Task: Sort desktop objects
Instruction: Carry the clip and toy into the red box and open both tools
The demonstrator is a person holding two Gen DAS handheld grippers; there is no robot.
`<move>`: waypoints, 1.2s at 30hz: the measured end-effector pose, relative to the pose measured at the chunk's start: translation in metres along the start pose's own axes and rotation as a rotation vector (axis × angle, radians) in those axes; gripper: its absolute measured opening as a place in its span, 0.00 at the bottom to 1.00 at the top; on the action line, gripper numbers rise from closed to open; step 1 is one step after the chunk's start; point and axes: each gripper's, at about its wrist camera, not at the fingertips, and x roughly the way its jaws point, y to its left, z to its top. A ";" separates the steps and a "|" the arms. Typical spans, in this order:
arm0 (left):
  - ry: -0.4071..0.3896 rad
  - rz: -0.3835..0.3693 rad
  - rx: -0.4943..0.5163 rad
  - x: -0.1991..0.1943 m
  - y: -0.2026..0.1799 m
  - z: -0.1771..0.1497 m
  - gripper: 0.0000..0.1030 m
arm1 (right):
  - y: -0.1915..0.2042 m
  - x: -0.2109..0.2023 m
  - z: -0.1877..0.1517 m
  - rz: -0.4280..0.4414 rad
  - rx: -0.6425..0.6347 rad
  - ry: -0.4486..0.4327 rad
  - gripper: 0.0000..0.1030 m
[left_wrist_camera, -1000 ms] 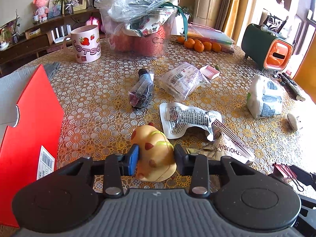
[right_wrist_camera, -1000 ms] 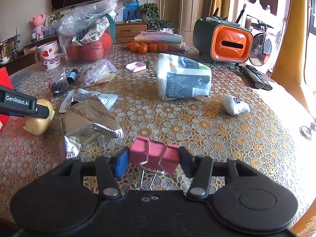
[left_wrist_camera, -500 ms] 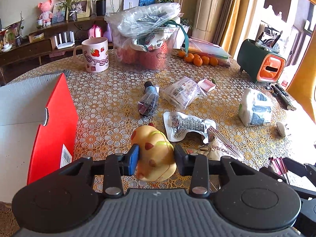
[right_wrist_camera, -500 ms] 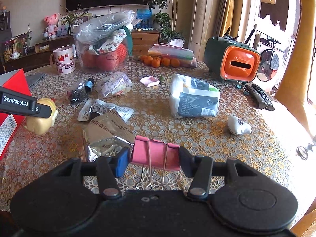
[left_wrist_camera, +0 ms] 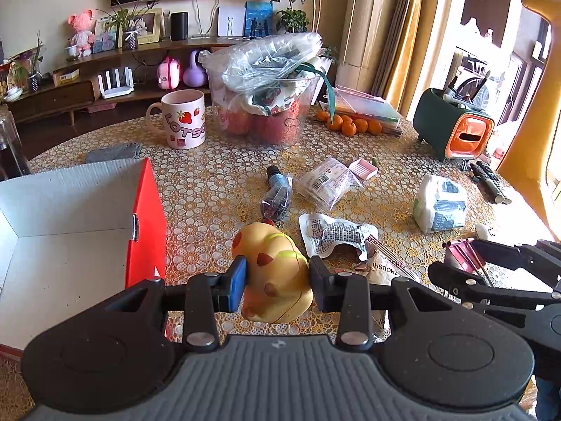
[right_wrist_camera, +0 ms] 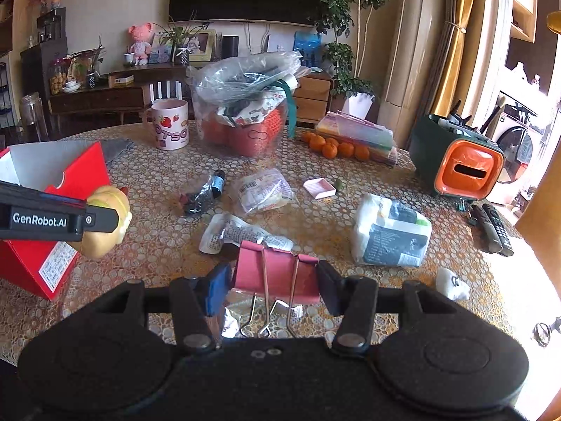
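Note:
My left gripper (left_wrist_camera: 277, 280) is shut on a yellow toy with red spots (left_wrist_camera: 273, 270) and holds it above the table, just right of an open red box with a white inside (left_wrist_camera: 70, 231). From the right wrist view the same toy (right_wrist_camera: 105, 221) hangs in the left gripper beside the red box (right_wrist_camera: 52, 263). My right gripper (right_wrist_camera: 275, 282) is shut on a pink binder clip (right_wrist_camera: 277, 273), its wire handles pointing down. In the left wrist view the right gripper (left_wrist_camera: 466, 259) shows at the right edge with the clip (left_wrist_camera: 459, 256).
On the lace tablecloth lie a dark bottle in a bag (left_wrist_camera: 277, 193), a printed wrapper (left_wrist_camera: 333, 235), a foil packet (left_wrist_camera: 382, 266), a clear packet (left_wrist_camera: 326, 182), a white pouch (left_wrist_camera: 440, 203) and a pink tray (left_wrist_camera: 364, 168). Behind stand a strawberry mug (left_wrist_camera: 184, 119), a bagged basket (left_wrist_camera: 266, 105), oranges (left_wrist_camera: 350, 124), a green-orange holder (left_wrist_camera: 455, 129) and remotes (left_wrist_camera: 491, 182).
Both grippers have risen with their loads. The red box's open white inside has come into view at the left, and the table objects look farther below.

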 end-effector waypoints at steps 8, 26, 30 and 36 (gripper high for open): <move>-0.021 0.012 -0.008 -0.025 0.027 0.009 0.36 | 0.029 -0.005 0.036 0.081 -0.068 -0.024 0.51; -0.038 0.156 -0.070 -0.063 0.134 0.015 0.36 | 0.146 0.011 0.091 0.275 -0.241 -0.045 0.51; -0.034 0.187 -0.086 -0.064 0.160 0.015 0.36 | 0.175 0.016 0.095 0.306 -0.288 -0.050 0.51; -0.008 0.214 -0.096 -0.056 0.197 0.011 0.36 | 0.215 0.032 0.100 0.351 -0.332 -0.015 0.51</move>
